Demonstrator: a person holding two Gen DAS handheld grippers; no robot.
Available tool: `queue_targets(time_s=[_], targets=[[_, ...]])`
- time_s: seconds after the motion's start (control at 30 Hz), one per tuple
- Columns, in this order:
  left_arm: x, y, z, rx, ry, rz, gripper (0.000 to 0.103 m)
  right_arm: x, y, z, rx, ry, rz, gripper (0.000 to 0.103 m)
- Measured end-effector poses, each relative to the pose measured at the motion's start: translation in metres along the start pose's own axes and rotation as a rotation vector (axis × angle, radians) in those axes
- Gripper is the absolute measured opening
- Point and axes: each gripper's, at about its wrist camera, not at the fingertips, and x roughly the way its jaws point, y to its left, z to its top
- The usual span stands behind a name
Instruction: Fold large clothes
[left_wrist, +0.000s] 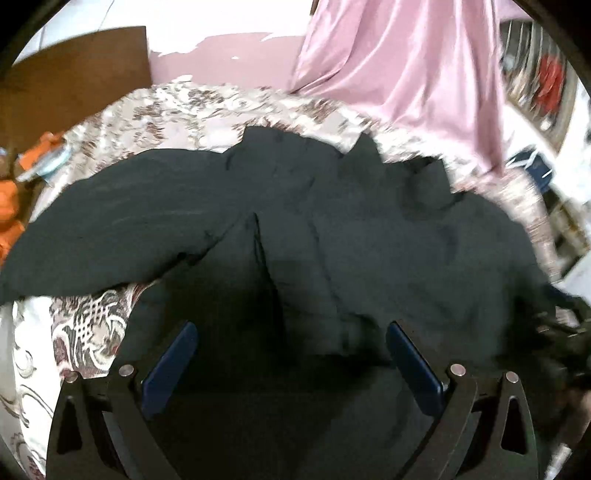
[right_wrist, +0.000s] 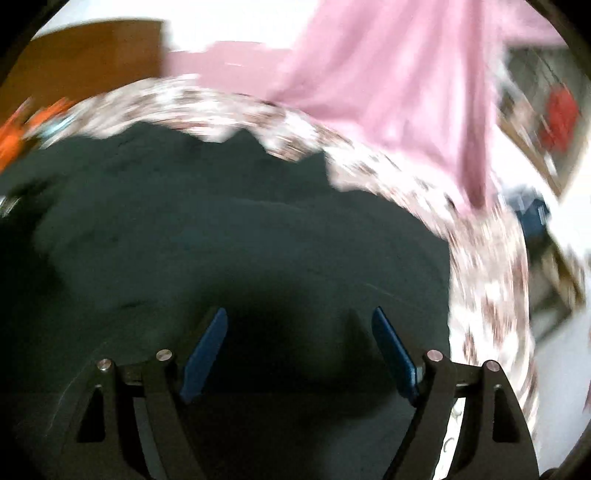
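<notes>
Dark garment (left_wrist: 295, 229), large and blackish green, lies rumpled across my bed, over a bedspread (left_wrist: 88, 332) printed with brown and cream swirls. Through my left wrist camera its long axis runs side to side across the view, with one broad arm of cloth, perhaps a sleeve, reaching out toward the left edge, and a raised fold running away from me near the middle. My left tool (left_wrist: 291, 332) tilts downward over the near part of the cloth; its two blue pads (left_wrist: 173, 362) stand wide apart with nothing pinched between them, only fabric lying beneath. My right tool (right_wrist: 299, 321) also angles down over the same garment (right_wrist: 221, 229), which fills most of that blurred view; its blue pads (right_wrist: 207, 350) are spread apart too, gripping nothing, the cloth lying below them. I cannot tell whether either tool's tips touch the fabric. Beyond the bed's far edge, a pink curtain (left_wrist: 406, 66) hangs at upper right, and a brown wooden panel (left_wrist: 74, 74) stands at upper left. Something orange (left_wrist: 11, 206) lies at the left edge beside the bed.
</notes>
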Motion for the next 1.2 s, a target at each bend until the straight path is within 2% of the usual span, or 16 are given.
queue_targets(time_s=[0.07, 0.13, 0.23, 0.33, 0.43, 0.53, 0.63, 0.7, 0.8, 0.87, 0.97, 1.0, 1.07, 1.2], targets=[[0.017, -0.010, -0.003, 0.056, 0.030, 0.082, 0.103, 0.018, -0.008, -0.012, 0.031, 0.045, -0.003, 0.076], [0.028, -0.024, -0.012, 0.164, 0.014, 0.183, 0.103, 0.036, -0.002, -0.021, 0.021, 0.088, 0.001, 0.080], [0.031, -0.035, -0.026, 0.252, -0.027, 0.252, 0.103, 0.043, 0.015, -0.032, -0.017, 0.078, -0.054, 0.085], [0.028, -0.032, -0.029, 0.240, -0.049, 0.237, 0.103, 0.039, 0.027, -0.042, -0.044, 0.051, -0.099, 0.087], [0.010, -0.020, -0.027, 0.204, -0.035, 0.138, 0.103, 0.039, 0.027, -0.037, -0.031, 0.038, -0.075, 0.089], [-0.025, 0.001, -0.034, 0.139, -0.042, 0.051, 0.103, 0.040, 0.020, -0.032, -0.017, 0.038, -0.035, 0.093], [-0.058, 0.041, -0.044, 0.060, -0.066, 0.000, 0.103, 0.046, 0.010, -0.019, -0.016, 0.045, -0.061, 0.094], [-0.074, 0.076, -0.051, -0.007, -0.093, -0.015, 0.103, 0.033, 0.010, -0.009, -0.009, -0.017, -0.049, 0.094], [-0.078, 0.127, -0.050, -0.113, -0.136, 0.016, 0.103, 0.014, 0.023, 0.009, 0.004, -0.067, 0.066, 0.097], [-0.075, 0.158, -0.047, -0.195, -0.154, 0.047, 0.103, 0.009, 0.044, 0.019, 0.001, -0.042, 0.149, 0.098], [-0.075, 0.197, -0.046, -0.282, -0.227, 0.022, 0.103, 0.011, 0.077, 0.033, 0.026, -0.021, 0.250, 0.098], [-0.075, 0.213, -0.046, -0.323, -0.261, 0.023, 0.103, 0.014, 0.083, 0.037, 0.044, -0.014, 0.267, 0.098], [-0.070, 0.239, -0.043, -0.410, -0.263, 0.024, 0.103, 0.024, 0.096, 0.046, 0.127, 0.006, 0.303, 0.098], [-0.059, 0.294, -0.048, -0.642, -0.271, -0.083, 0.103, 0.052, 0.114, 0.057, 0.246, 0.043, 0.304, 0.098]])
